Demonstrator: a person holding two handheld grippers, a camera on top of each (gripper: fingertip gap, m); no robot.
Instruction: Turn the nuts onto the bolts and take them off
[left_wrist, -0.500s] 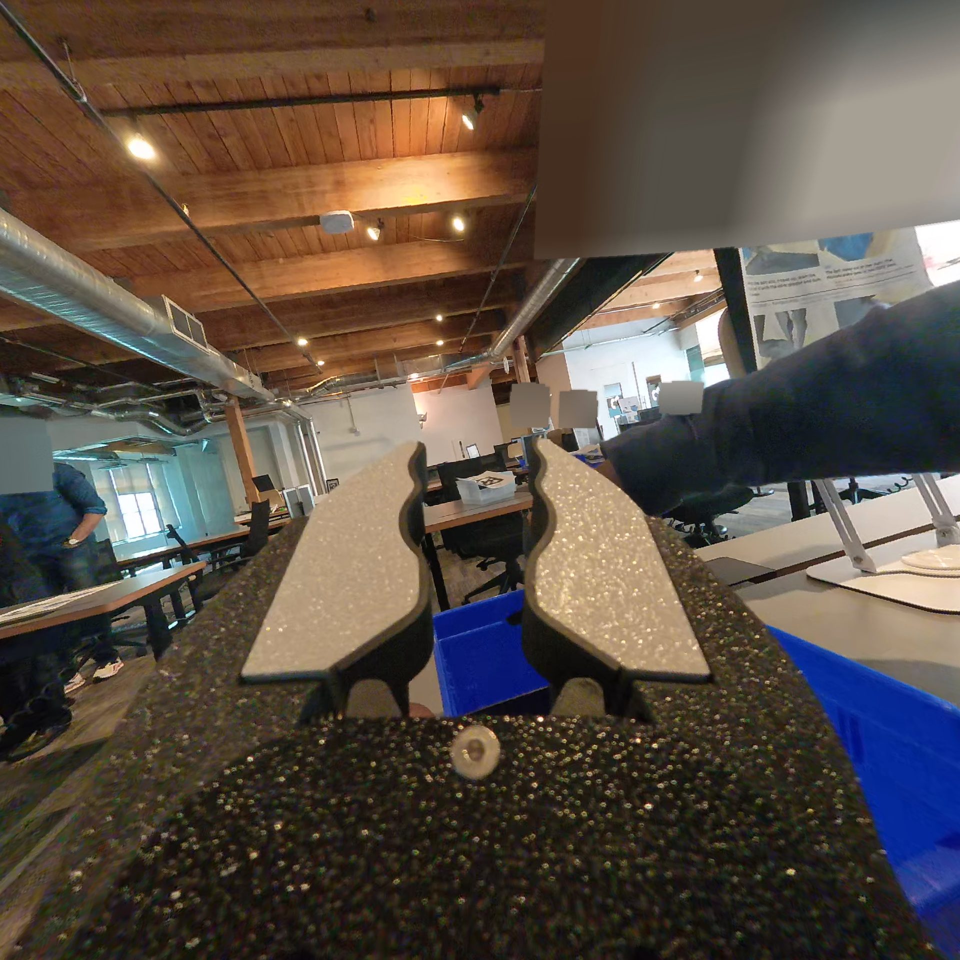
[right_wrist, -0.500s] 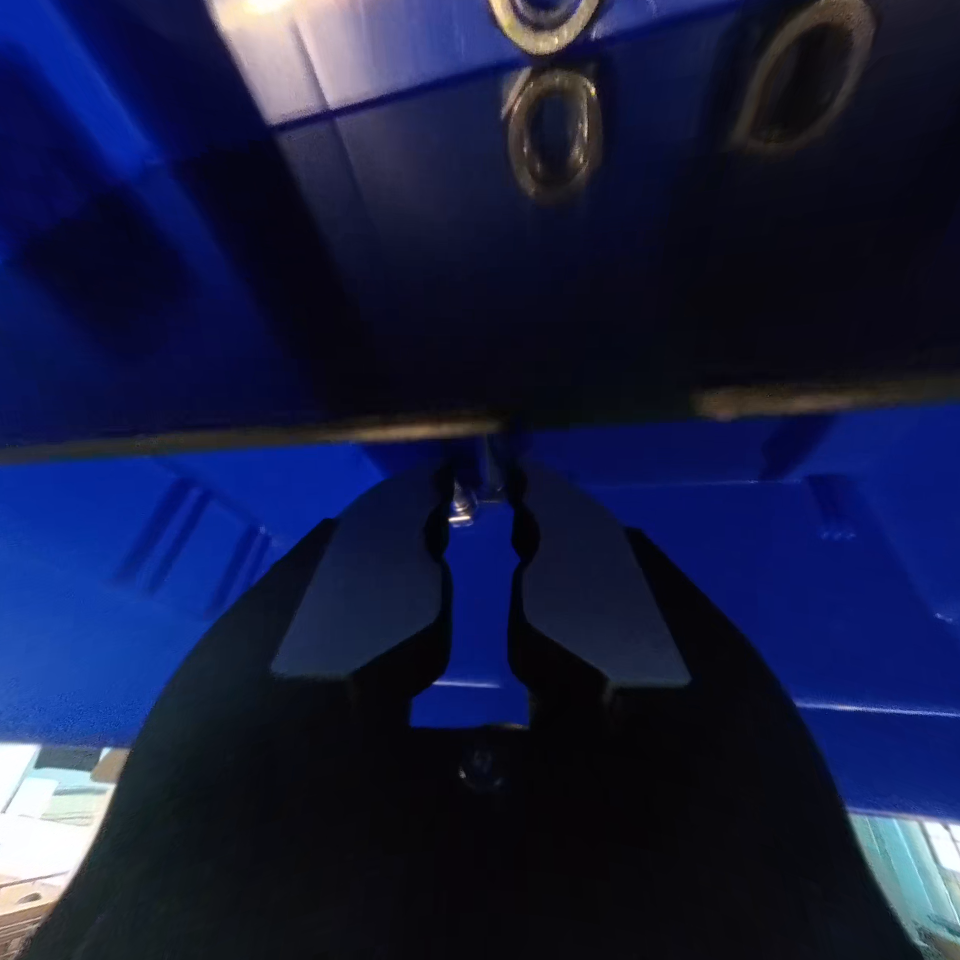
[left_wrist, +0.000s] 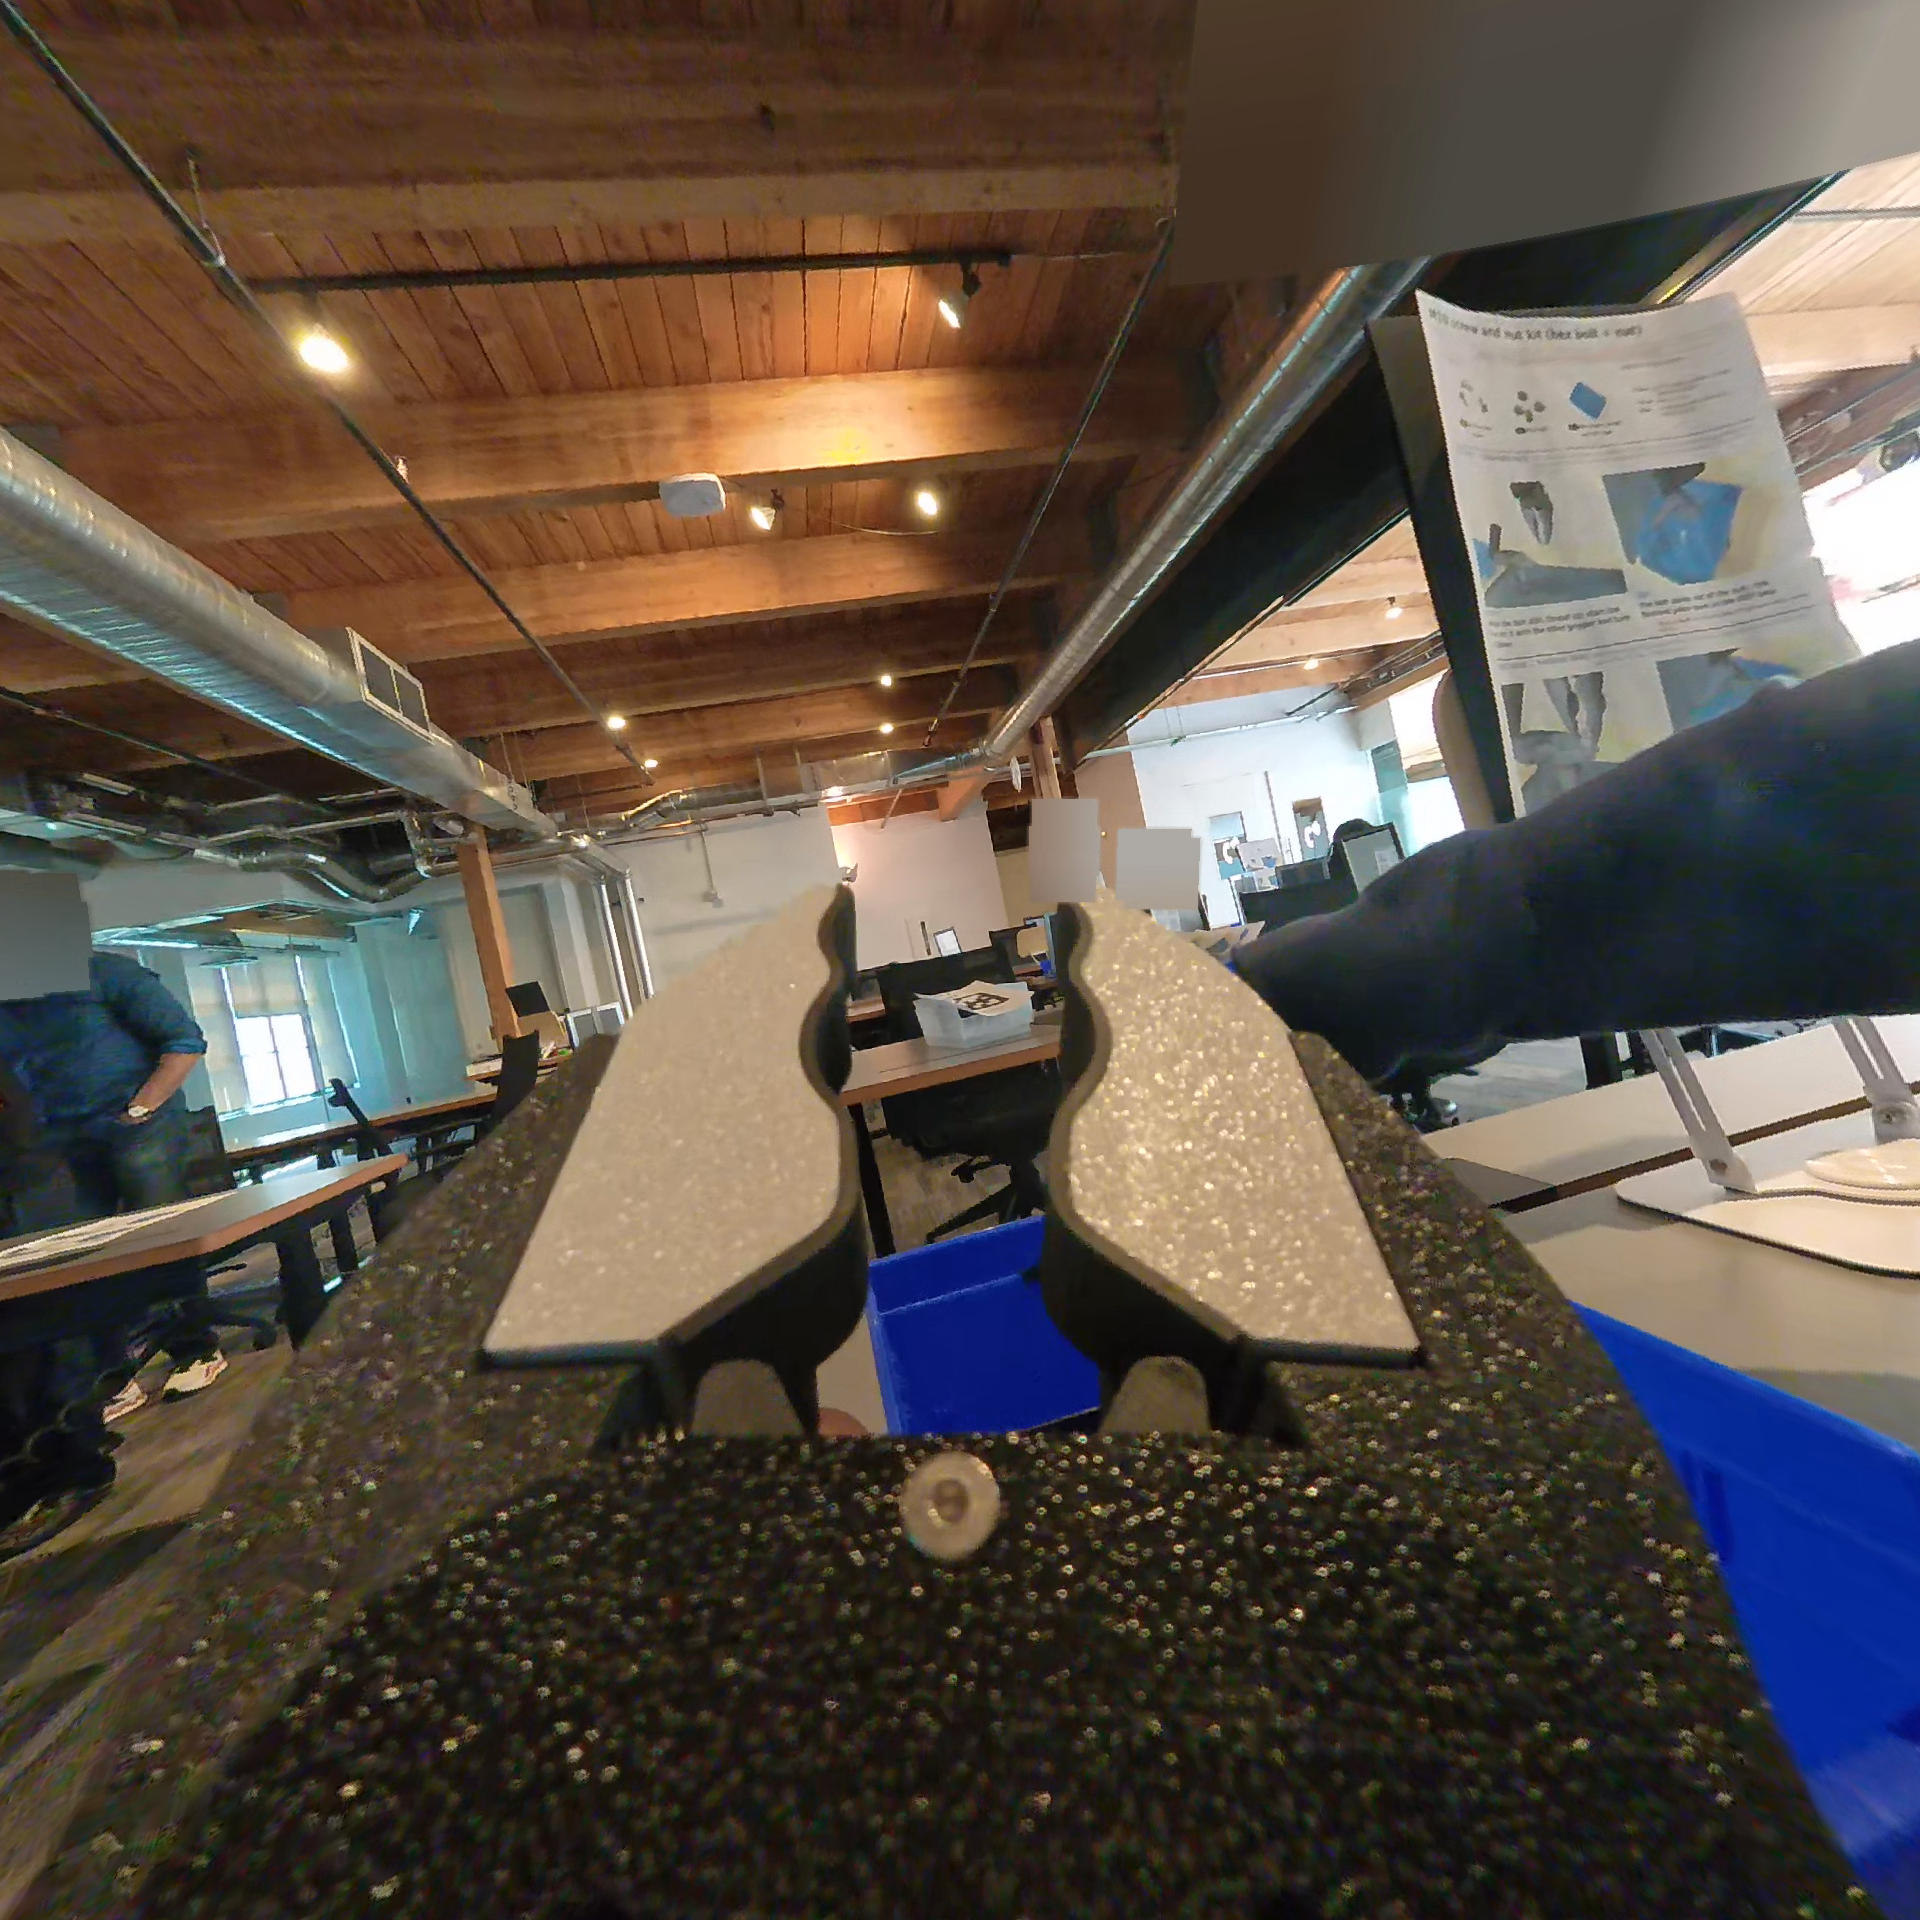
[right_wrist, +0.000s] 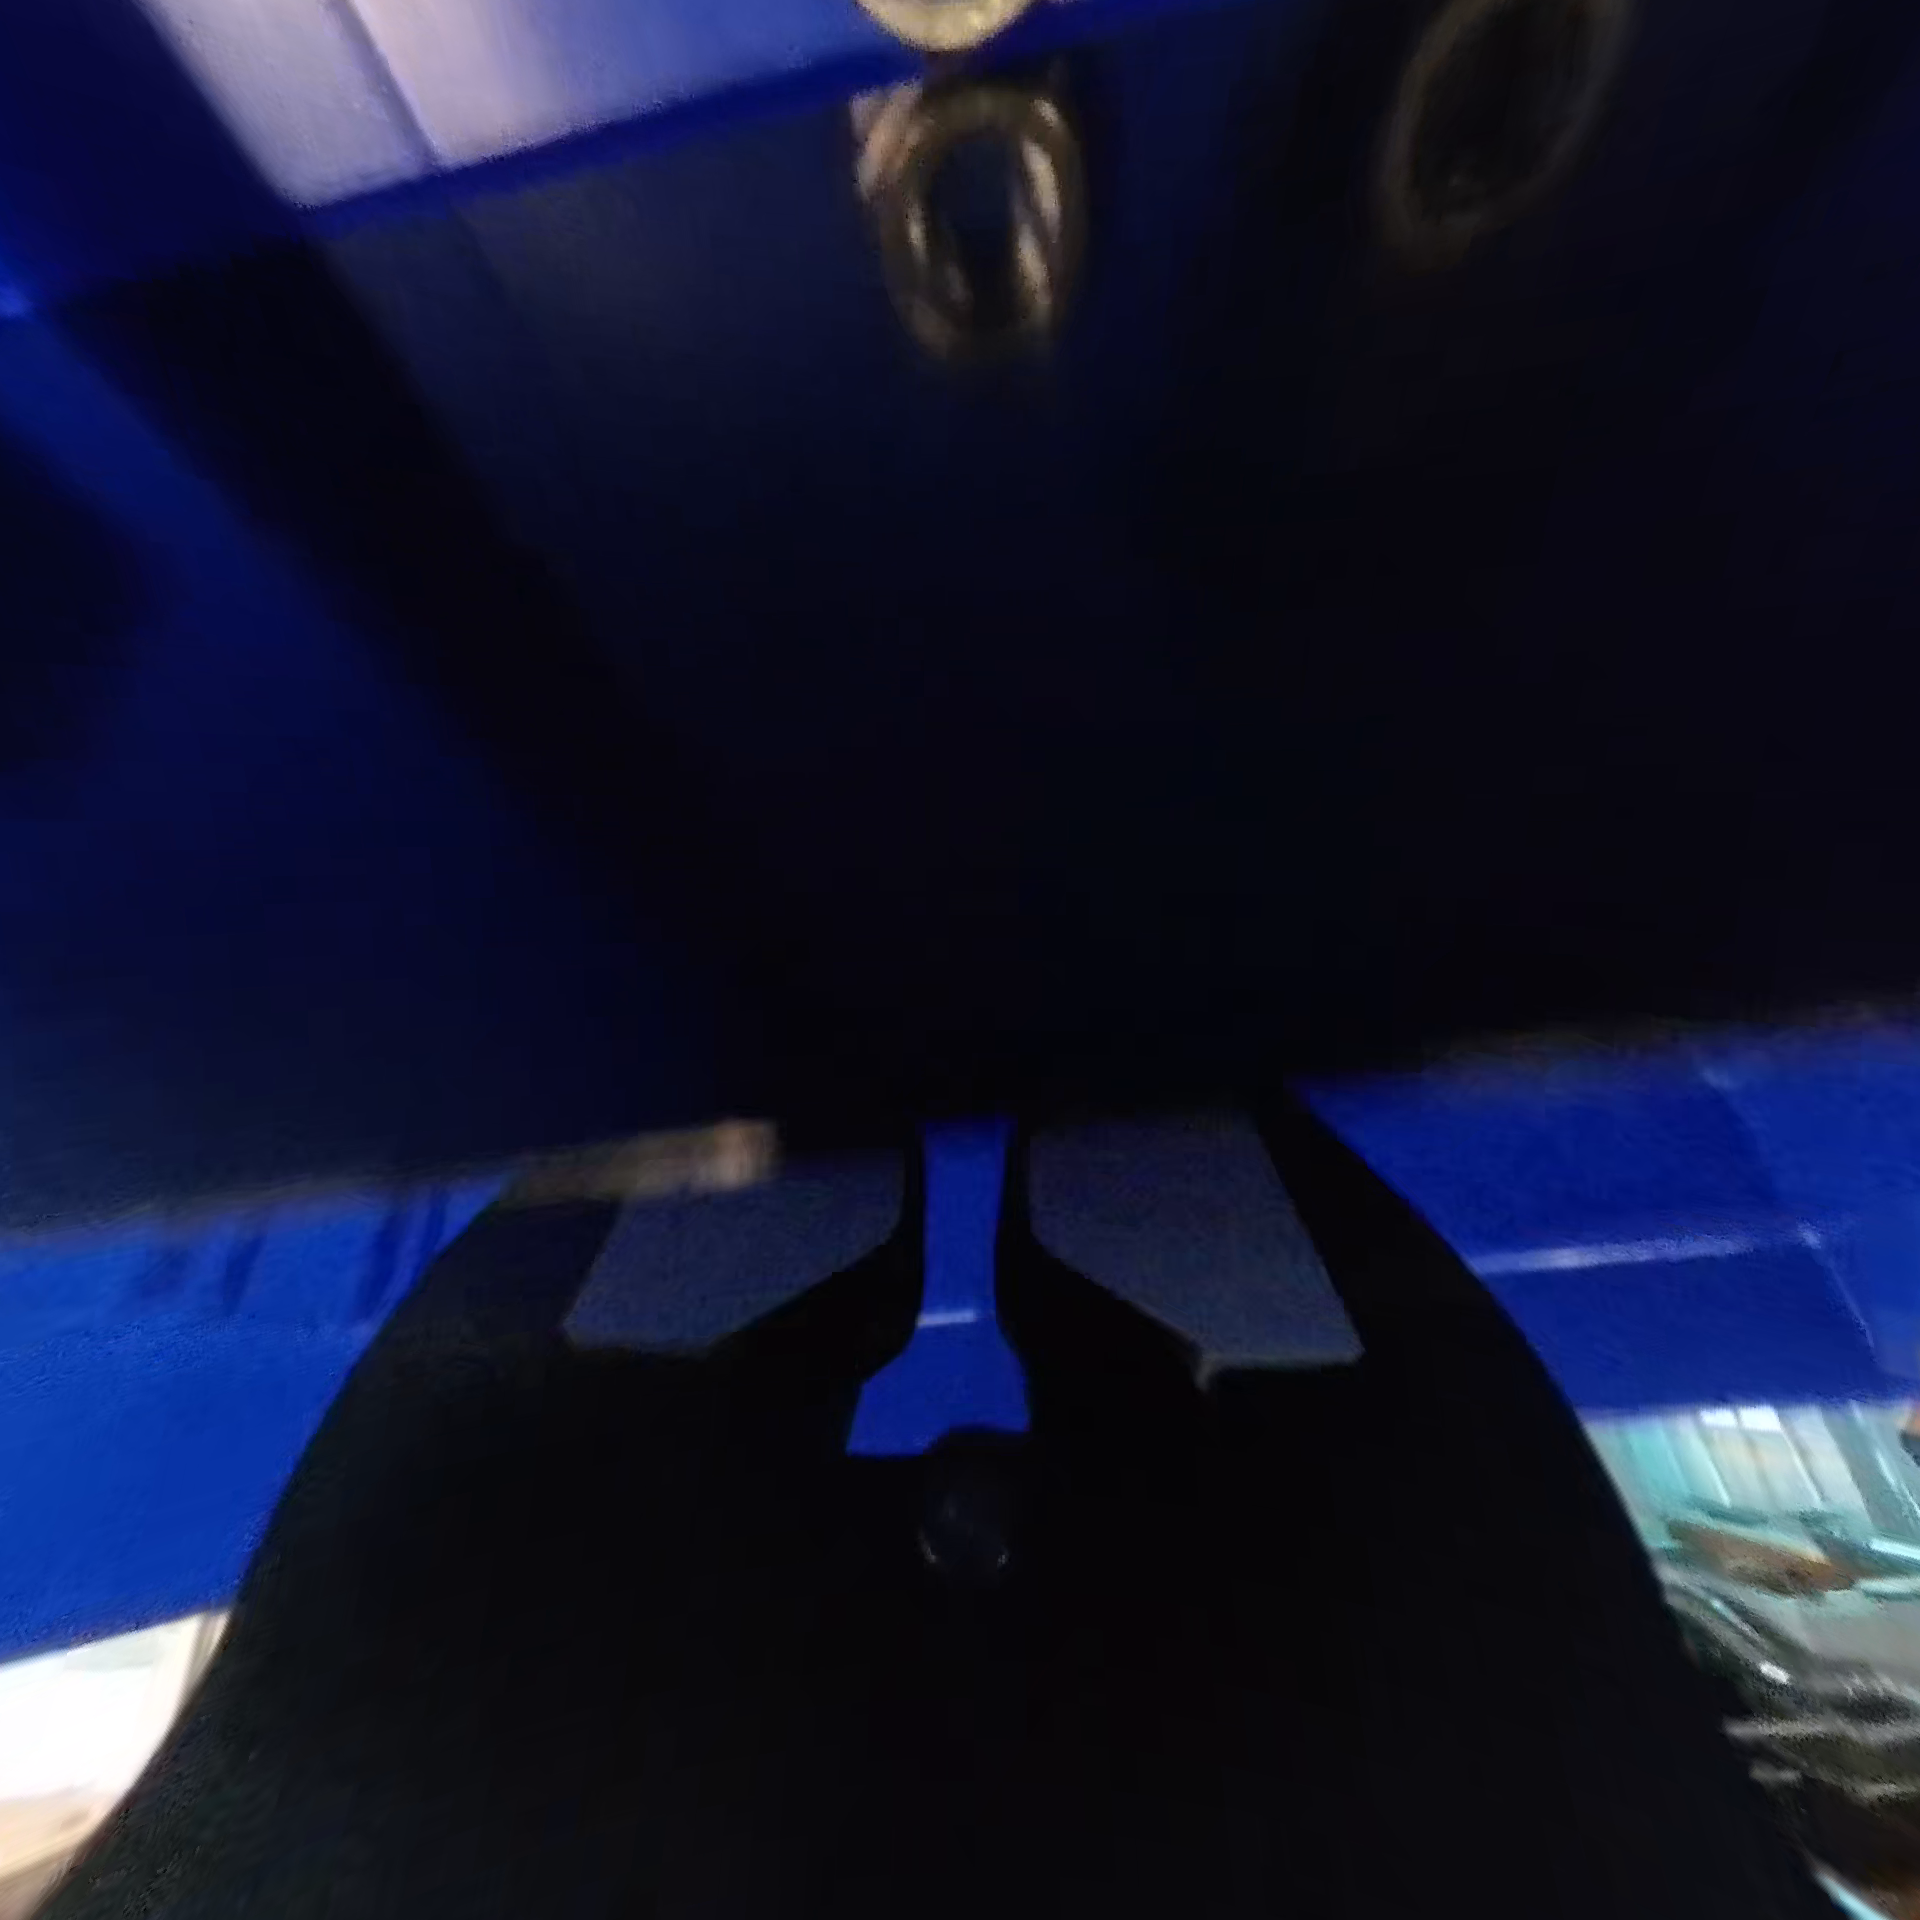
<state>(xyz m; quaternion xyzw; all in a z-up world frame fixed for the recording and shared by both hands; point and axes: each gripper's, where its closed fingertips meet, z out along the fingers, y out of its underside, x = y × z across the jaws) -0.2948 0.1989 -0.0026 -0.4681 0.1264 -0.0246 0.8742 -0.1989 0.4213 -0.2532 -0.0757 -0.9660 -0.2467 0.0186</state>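
I'm seeing blue bin (left_wrist: 982, 1340) sitting below my left gripper (left_wrist: 951, 914), jaws gaping wide, holding nothing, pointing up at room. Right gripper (right_wrist: 961, 1143) reaching inside bin, jaws narrow, tips lost in dark, grip unclear. Blurred nuts (right_wrist: 971, 203) lying beyond it.

Blue bin (left_wrist: 1766, 1507) (speckled black gripper (left_wrist: 951, 935))

Right wrist view badly blurred: right gripper (right_wrist: 964, 1143) tips lost in dark; nuts (right_wrist: 971, 208) smeared, top one cropped.
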